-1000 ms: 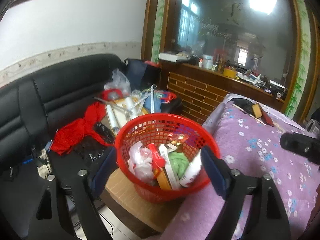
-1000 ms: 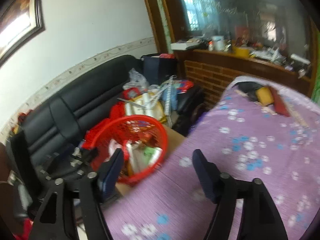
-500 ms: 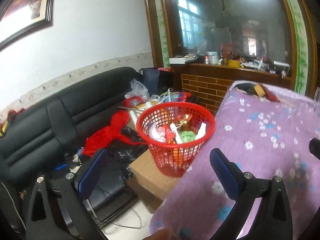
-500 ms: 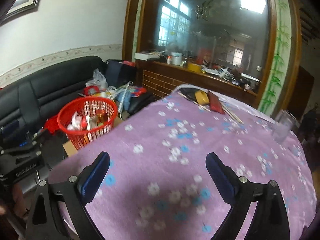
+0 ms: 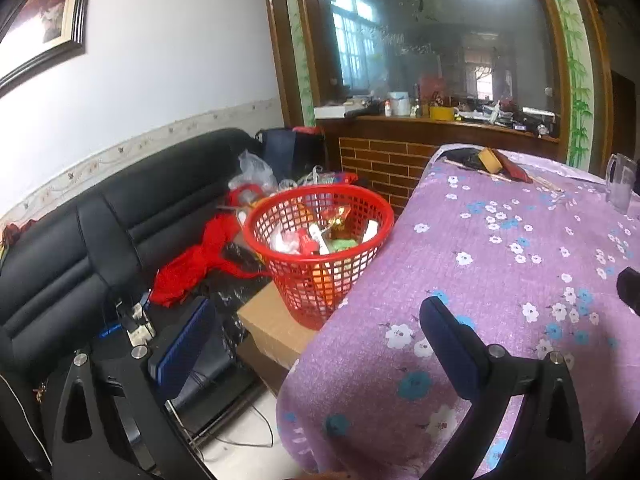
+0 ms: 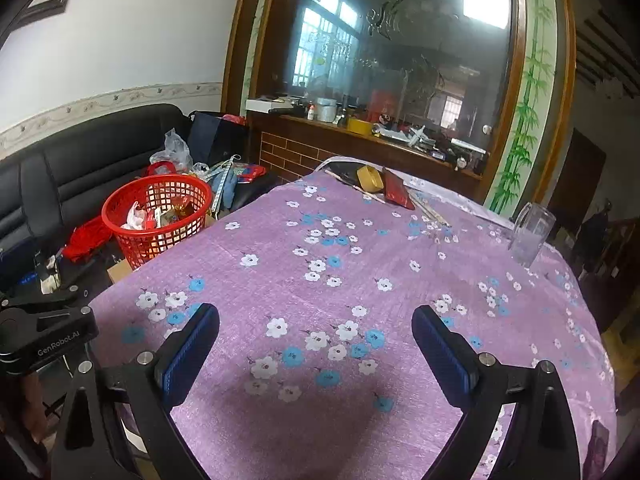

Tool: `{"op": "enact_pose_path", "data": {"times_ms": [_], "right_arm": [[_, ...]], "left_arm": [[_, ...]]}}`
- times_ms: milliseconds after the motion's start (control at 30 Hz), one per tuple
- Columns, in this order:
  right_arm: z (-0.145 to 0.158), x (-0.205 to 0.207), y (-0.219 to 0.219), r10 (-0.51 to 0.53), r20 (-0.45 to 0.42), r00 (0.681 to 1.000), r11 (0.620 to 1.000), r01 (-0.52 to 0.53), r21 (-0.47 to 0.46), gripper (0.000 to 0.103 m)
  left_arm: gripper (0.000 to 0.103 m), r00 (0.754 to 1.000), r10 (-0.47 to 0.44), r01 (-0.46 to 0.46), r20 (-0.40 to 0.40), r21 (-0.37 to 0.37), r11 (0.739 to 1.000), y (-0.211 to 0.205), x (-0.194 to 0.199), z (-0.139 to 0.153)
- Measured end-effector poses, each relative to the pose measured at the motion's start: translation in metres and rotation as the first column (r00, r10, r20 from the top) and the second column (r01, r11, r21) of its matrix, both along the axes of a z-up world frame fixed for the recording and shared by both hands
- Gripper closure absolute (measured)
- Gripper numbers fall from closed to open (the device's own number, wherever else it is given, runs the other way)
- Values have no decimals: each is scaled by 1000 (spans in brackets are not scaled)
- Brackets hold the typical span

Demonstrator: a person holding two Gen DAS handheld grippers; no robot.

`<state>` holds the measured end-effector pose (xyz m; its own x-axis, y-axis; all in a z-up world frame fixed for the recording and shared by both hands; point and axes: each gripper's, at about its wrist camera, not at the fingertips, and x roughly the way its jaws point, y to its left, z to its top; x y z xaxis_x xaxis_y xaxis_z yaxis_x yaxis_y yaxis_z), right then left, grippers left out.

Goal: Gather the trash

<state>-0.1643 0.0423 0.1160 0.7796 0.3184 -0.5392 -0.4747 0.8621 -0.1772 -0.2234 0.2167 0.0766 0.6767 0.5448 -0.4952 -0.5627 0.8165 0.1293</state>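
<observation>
Basket (image 6: 157,216) of trash sits just off the tabletop's (image 6: 360,280) left edge, handy for drops. We hold left gripper (image 5: 316,344) and right gripper (image 6: 316,344) spread, empty, ready above cloth.

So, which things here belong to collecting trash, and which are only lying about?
For the job:
- red basket, already holding wrappers
- left tongs, open
- right tongs, open

Lying about:
- glass mug
- tape roll
- black sofa
- cardboard box under the basket
</observation>
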Motion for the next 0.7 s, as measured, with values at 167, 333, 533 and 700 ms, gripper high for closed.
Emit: {"op": "enact_pose_path", "data": {"times_ms": [167,333,533,700], "right_arm": [[-3,2,7,7,-9,1000,1000,-7,-13,4],[-7,3,13,9,-17,1000,1000,-10,-27,4],[-8,2,16,10,-16,1000,999,-10,-40,4],[-10,2,18,12,-19,1000,999,-13,-45,4]], "left_arm": [[1,1000,8,-8,8,7,1000,3,-1,-2],[1,1000,15,-15,1,-1,1000,9,-1,-6],[1,1000,11,-11,-6,-10,1000,11,-1,-9],[1,1000,14,-14,-4,-17,1000,14,0,-9]]}}
